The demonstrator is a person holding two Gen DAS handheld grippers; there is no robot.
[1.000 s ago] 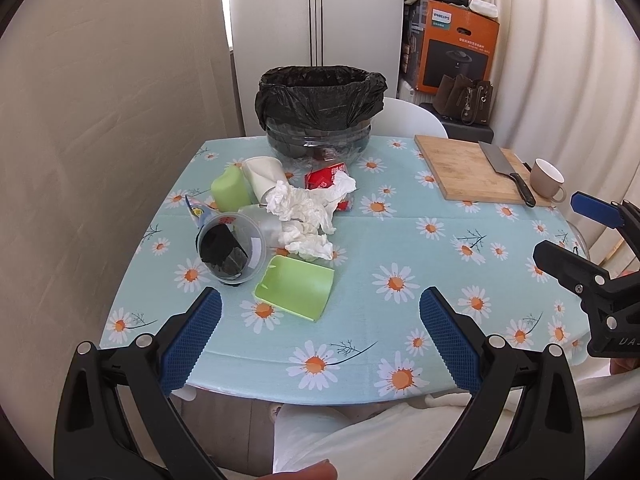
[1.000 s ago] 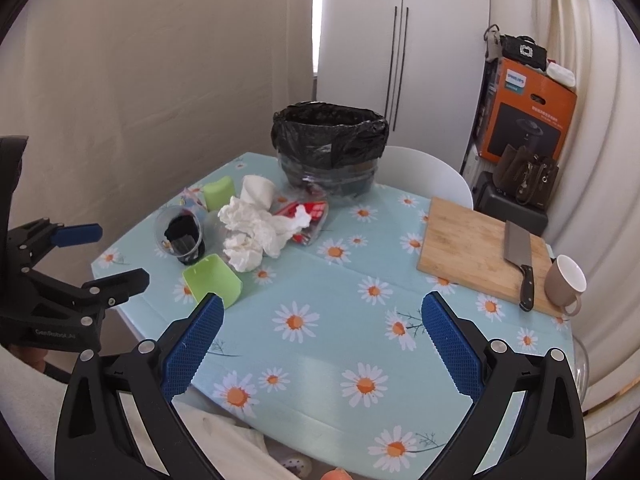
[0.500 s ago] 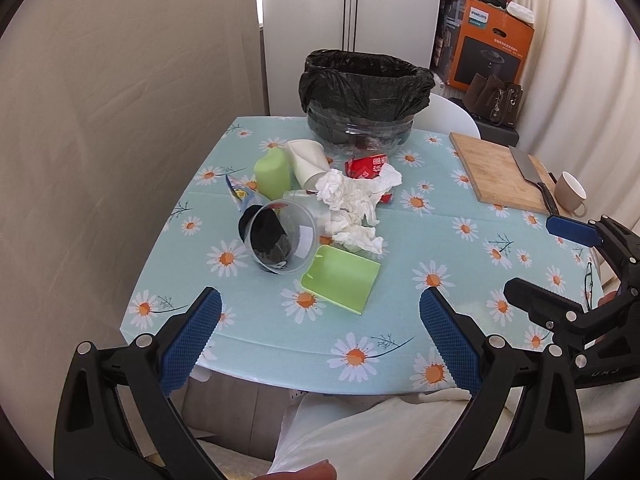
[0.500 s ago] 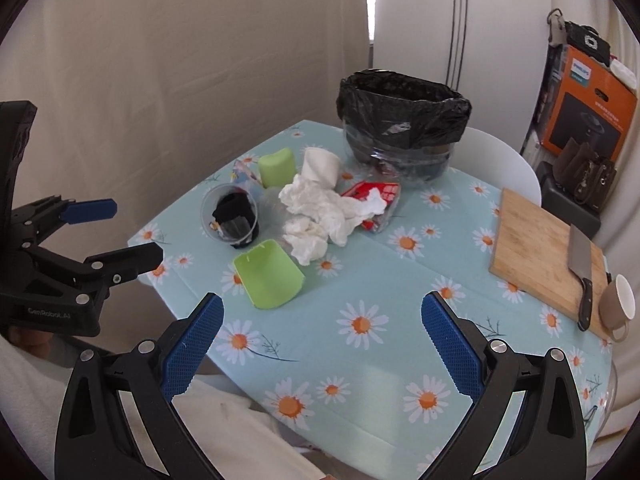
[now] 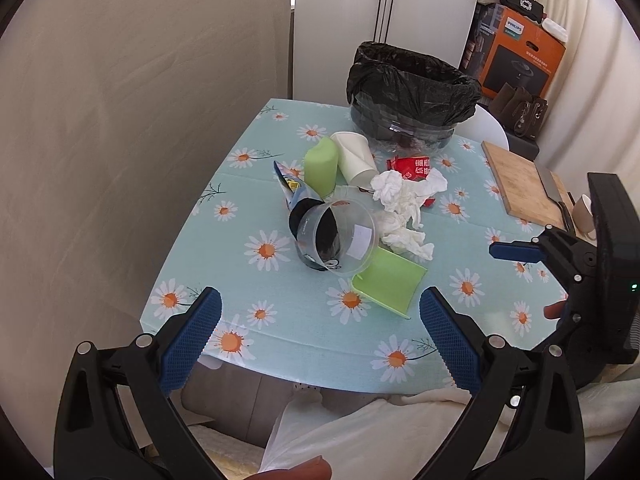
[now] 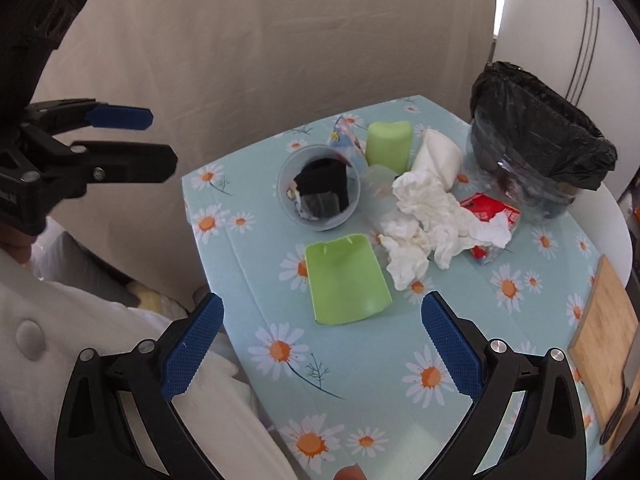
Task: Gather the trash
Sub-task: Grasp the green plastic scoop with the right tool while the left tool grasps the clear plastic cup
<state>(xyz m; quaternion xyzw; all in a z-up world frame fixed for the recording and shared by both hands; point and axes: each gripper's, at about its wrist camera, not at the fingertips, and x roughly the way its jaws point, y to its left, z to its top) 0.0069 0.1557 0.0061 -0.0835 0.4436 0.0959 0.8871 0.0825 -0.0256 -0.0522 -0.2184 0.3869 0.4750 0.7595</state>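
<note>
A pile of trash lies on the daisy tablecloth: crumpled white tissues (image 5: pixel 404 208) (image 6: pixel 432 216), a clear plastic cup with black scraps (image 5: pixel 336 240) (image 6: pixel 320 188), a flat green dish (image 5: pixel 388 280) (image 6: pixel 344 280), a green cup (image 5: pixel 320 166) (image 6: pixel 389 144), a white paper cup (image 5: pixel 356 156) (image 6: pixel 438 158) and a red wrapper (image 5: pixel 412 166) (image 6: pixel 488 210). A bin lined with a black bag (image 5: pixel 412 96) (image 6: pixel 536 140) stands behind them. My left gripper (image 5: pixel 320 336) is open and empty above the table's near edge. My right gripper (image 6: pixel 320 344) is open and empty, just short of the green dish.
A wooden cutting board (image 5: pixel 520 182) (image 6: pixel 608 344) with a cleaver (image 5: pixel 556 192) and a beige mug (image 5: pixel 584 212) lie at the table's right. A white chair (image 5: pixel 490 128) stands behind the bin. An orange box (image 5: pixel 516 52) sits far right. A curtain hangs left.
Both grippers have swung left and closer to the trash pile. The right gripper now looks down on the green dish. Both stay open.
</note>
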